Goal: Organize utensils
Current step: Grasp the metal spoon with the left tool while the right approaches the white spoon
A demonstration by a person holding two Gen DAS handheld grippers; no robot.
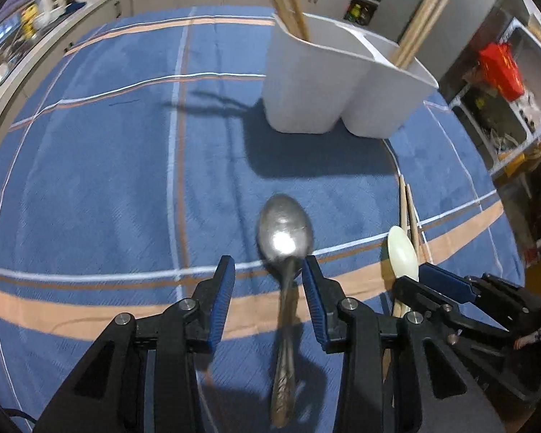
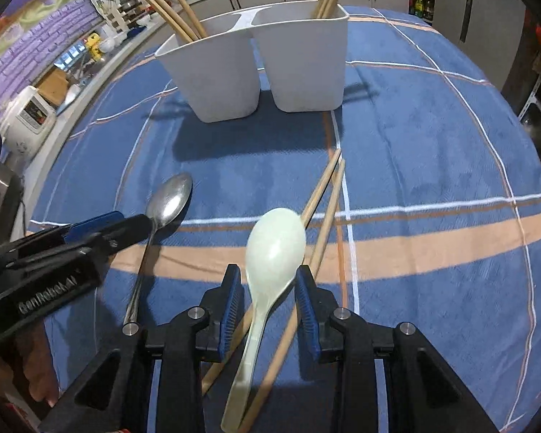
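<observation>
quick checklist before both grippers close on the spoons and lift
1. Left gripper open astride the metal spoon neck: ok.
2. Right gripper open astride the pale spoon neck: ok.
3. Pale spoon free of the loose chopsticks: not ok, it lies across them.
4. White holder upright: ok.
5. Room in the compartments: cannot tell, both hold chopsticks.
6. Fingers low enough to grip: cannot tell.

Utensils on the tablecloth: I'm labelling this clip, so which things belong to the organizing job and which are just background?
Job:
metal spoon
pale plastic spoon
loose chopsticks
white two-compartment holder

Background:
rice cooker
fridge
striped tablecloth
</observation>
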